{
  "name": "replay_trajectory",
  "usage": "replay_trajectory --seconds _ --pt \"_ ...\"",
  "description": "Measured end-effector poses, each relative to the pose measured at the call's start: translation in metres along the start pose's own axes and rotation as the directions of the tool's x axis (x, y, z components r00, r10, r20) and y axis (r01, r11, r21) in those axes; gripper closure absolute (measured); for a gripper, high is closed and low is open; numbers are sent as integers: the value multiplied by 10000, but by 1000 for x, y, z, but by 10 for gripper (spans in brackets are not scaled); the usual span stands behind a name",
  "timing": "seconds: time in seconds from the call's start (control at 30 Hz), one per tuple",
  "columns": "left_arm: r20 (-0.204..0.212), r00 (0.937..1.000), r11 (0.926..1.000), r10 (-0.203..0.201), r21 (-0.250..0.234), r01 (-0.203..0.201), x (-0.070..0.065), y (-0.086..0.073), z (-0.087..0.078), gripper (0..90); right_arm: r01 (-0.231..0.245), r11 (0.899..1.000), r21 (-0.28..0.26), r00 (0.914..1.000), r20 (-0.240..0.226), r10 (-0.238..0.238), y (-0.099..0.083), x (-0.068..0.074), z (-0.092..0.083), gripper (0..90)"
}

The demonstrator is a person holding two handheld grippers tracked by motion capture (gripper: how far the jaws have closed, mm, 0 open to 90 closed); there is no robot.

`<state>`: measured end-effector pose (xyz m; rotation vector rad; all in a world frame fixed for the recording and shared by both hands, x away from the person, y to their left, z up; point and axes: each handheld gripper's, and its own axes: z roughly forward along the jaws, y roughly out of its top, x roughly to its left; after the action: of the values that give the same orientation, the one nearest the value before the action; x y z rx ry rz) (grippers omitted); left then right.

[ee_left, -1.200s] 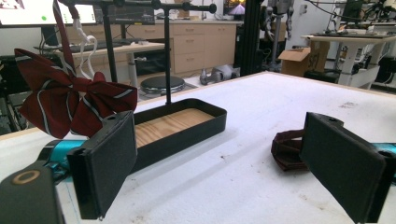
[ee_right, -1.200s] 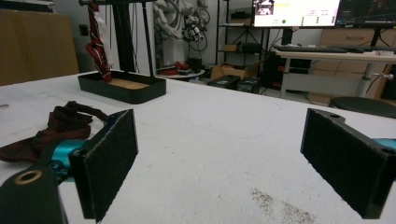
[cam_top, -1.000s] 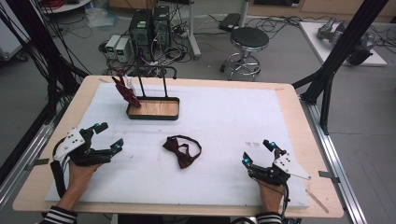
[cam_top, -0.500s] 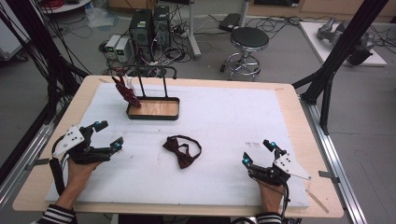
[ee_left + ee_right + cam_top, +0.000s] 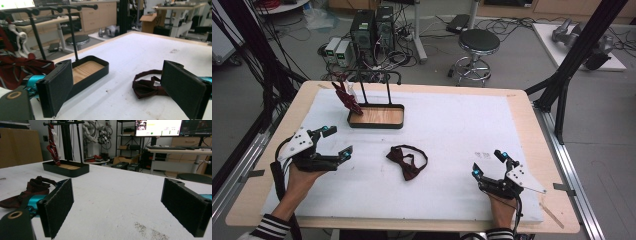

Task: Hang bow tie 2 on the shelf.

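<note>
A: Where does the bow tie (image 5: pixel 407 161) lie, and how do the two grippers stand?

B: It lies flat on the white mat (image 5: pixel 452 125) near the middle of the table, well apart from both. The left gripper (image 5: pixel 335 141) hovers at the mat's left side with jaws spread and nothing between them; the right gripper (image 5: pixel 490 164) rests low at the near right, likewise spread and empty.

A: What could go wrong from here?

B: Probably a poor pinch. The fabric is thin and limp, so jaws closing on the strap loop alone might drag the knot or let it slide out. A low approach could also scrape the pads along the mat and push the tie aside.

A: What does one view add over another?

B: The left gripper view shows the tie's strap arching behind the knot, just inside its right-hand pad (image 5: pixel 183 87), and the tray (image 5: pixel 90 70) with wooden floor beyond. The high view alone gives the whole layout: the stand (image 5: pixel 374 92) with a second dark red tie (image 5: pixel 346 98) hanging at its left.
</note>
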<state>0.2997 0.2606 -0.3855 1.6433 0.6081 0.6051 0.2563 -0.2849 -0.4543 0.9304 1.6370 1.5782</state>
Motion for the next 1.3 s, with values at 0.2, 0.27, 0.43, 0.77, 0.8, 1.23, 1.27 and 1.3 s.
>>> replay_trajectory --seconds 0.2,0.27,0.43,0.77,0.8,1.23,1.27,1.3 --pt "464 9986 9977 260 611 -288 -8 11 9 118 30 10000 -60 10000 3 -30 0 -1 0 102" --pt "639 9974 9962 335 776 -384 -12 14 12 118 -32 10000 -49 10000 -5 32 0 0 0 102" --pt "990 9942 9929 432 1062 -537 -20 22 20 118 -29 10000 -58 10000 -17 28 0 0 0 103" --pt "2443 9667 9774 762 1733 -1208 -38 30 43 204 -55 9999 -97 10000 -42 55 0 -1 -1 102" --pt "2536 9647 9758 711 1830 -1200 -40 31 45 196 -33 9999 -124 10000 -41 32 0 -1 0 103" --pt "3526 9320 9454 843 2672 -1866 -59 36 75 211 -81 9999 -132 10000 -46 80 0 -2 -1 102" --pt "3588 9295 9419 856 2748 -1929 -60 36 77 212 -90 9999 -124 9999 -58 90 0 -1 -1 103" --pt "3660 9268 9400 844 2794 -1960 -61 36 79 221 -107 9999 -122 9999 -59 107 0 -1 -1 102"
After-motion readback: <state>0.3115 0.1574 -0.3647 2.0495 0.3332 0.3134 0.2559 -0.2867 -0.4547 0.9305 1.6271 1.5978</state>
